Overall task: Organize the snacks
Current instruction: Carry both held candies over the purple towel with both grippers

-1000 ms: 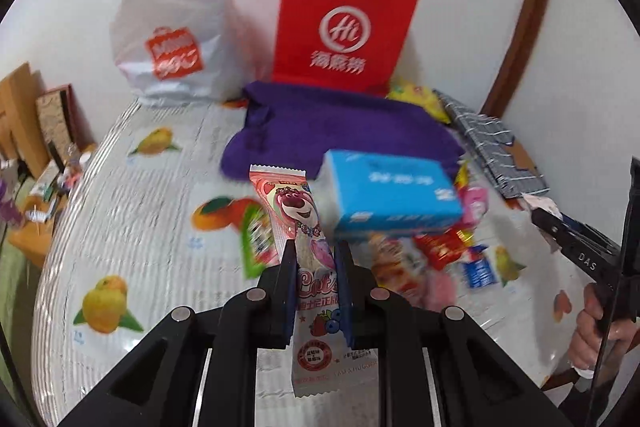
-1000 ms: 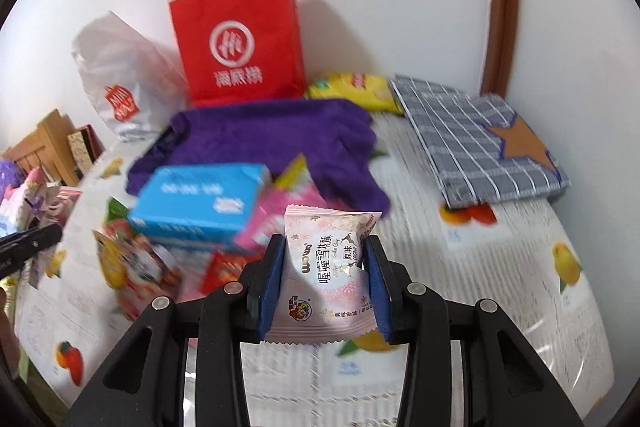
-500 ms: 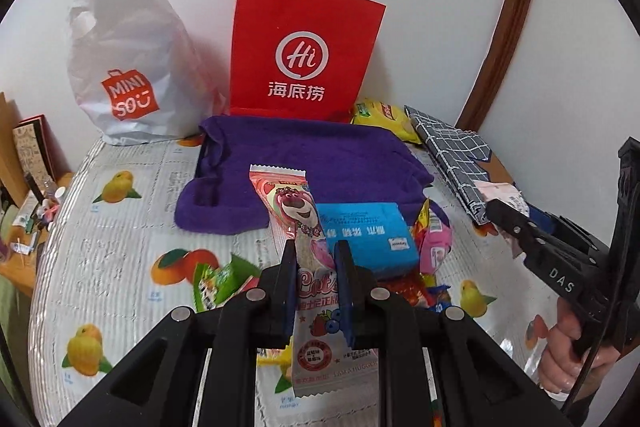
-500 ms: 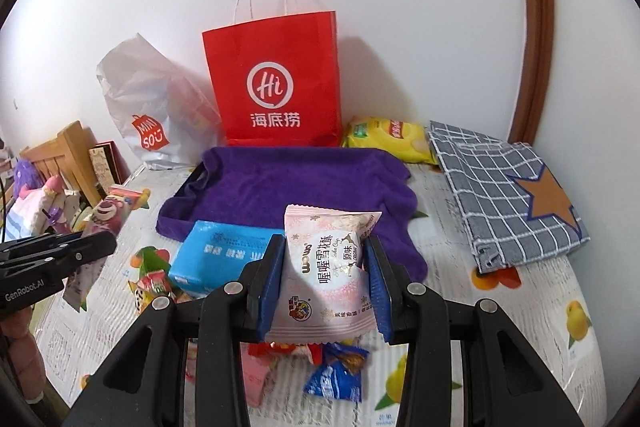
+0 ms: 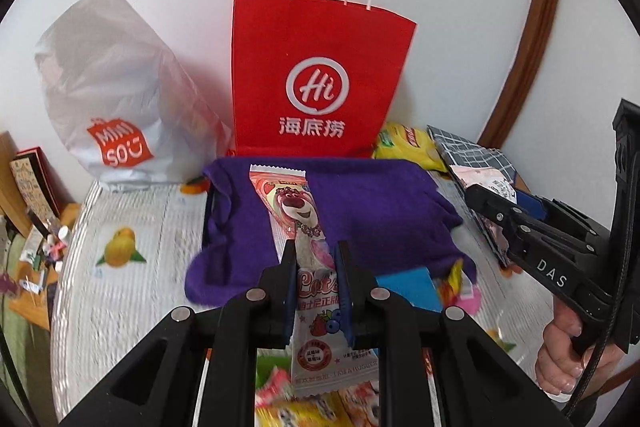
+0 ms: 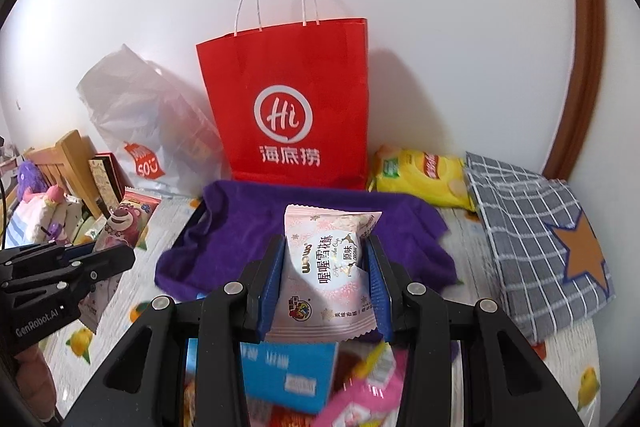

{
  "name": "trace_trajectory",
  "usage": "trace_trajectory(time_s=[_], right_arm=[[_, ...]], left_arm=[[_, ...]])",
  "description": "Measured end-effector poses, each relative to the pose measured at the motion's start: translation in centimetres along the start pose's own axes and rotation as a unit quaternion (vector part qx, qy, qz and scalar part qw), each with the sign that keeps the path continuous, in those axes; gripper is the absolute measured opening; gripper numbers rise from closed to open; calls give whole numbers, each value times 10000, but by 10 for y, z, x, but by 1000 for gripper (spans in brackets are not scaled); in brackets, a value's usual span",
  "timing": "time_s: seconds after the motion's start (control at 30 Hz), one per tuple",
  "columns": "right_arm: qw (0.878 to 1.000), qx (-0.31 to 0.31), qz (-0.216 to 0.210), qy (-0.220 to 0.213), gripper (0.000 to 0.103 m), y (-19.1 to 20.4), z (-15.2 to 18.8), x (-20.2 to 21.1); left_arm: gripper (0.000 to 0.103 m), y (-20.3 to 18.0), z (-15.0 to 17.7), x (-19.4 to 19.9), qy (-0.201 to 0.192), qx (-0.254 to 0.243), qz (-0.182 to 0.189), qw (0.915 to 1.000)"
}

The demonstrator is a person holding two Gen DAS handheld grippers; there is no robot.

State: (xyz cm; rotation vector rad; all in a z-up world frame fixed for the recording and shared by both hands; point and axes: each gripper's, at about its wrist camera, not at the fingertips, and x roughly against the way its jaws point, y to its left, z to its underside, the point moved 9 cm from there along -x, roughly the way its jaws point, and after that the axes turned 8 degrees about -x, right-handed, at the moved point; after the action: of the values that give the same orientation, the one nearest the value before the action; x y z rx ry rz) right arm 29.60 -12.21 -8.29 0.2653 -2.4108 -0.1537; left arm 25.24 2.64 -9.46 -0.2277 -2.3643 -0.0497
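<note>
We're mid-carry, 2 snacks in hand: left gripper [image 5: 313, 267] clamped on the pink bear wafer pack [image 5: 308, 251], right gripper [image 6: 326, 267] clamped on the pale snowflake pastry pack [image 6: 326, 275]. Both hang above the purple cloth [image 5: 372, 211], facing the red paper bag [image 5: 320, 75]. Likely next: clear the bag's rim, then release inside. Floppy wrappers could snag on the rim.

- There were two bags by the wall: one red paper bag [image 6: 294, 115] and one white plastic bag [image 6: 150, 119] beside it.
- One purple cloth [image 6: 304, 227] lay in front of the red bag.
- Two grippers [image 5: 313, 259] [image 6: 326, 259] each held one snack packet [image 5: 304, 227] [image 6: 326, 279].
</note>
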Motion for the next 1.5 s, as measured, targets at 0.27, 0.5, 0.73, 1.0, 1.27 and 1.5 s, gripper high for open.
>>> trace_trajectory(time_s=[0.27,0.5,0.73,1.0,1.27,1.5], right_arm=[[9999,-45,-47,115,40,3,-23,-44],[9993,-17,34,379,40,0,-25,-82],[9987,21,64,499,39,-6,-25,-109],[9967,49,155,794,40,-18,-17,-137],[9946,152,270,987,40,-28,-10,-155],[9912,231,269,1274,39,-34,3,-171]], left_arm=[[17,16,-22,-34,128,18,-50,9999],[17,26,-33,-66,272,3,-49,9996],[17,43,-34,-93,433,57,-66,9990],[17,58,-30,-116,640,141,-38,9978],[17,76,-25,-131,763,297,-77,9966],[17,73,-18,-149,954,263,-49,9951]])
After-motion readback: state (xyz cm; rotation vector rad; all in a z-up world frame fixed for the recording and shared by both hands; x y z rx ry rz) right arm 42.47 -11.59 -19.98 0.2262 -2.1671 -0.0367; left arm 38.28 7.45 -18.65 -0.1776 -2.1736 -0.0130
